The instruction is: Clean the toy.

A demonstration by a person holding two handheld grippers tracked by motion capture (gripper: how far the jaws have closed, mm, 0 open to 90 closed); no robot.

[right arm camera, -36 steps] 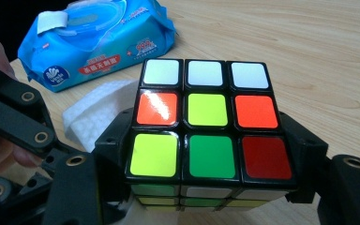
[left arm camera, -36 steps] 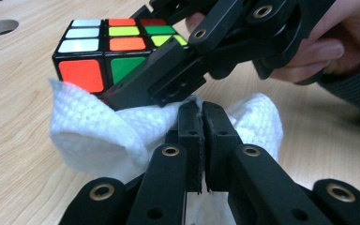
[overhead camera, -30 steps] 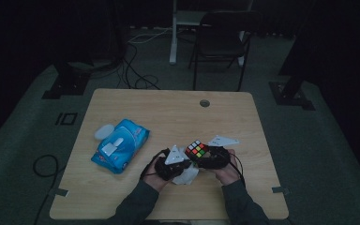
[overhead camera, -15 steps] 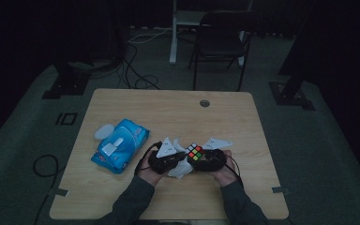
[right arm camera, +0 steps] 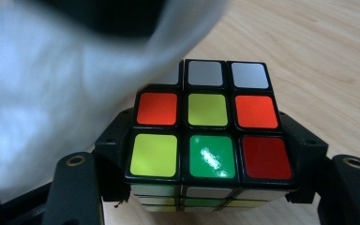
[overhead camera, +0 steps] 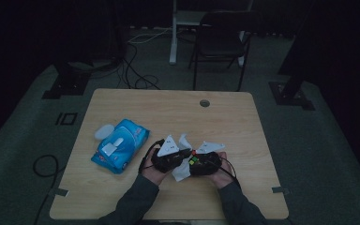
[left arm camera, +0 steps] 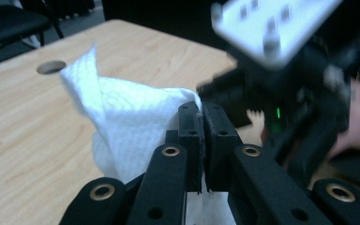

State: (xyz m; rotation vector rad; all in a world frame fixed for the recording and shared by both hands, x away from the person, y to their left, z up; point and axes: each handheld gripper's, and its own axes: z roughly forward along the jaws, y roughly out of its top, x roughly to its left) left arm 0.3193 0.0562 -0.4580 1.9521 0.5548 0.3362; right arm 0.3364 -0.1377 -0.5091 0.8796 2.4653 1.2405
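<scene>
Two grippers met over the table's point(overhead camera: 122, 197) near edge: the left gripper point(left arm camera: 200, 123) pinched a white wipe point(left arm camera: 122, 122) between closed jaws, while the right gripper point(right arm camera: 206, 154) clamped a puzzle cube point(right arm camera: 206, 136), the wipe draped against it.

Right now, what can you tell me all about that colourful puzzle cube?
The puzzle cube is a three-by-three twisty cube with black plastic edges and glossy stickers. Its top face shows grey, orange, yellow, green and red squares, all mixed up. It sits level, clamped between the jaws of the right hand-held gripper, above the wooden table. A white wipe covers one top corner.
</scene>
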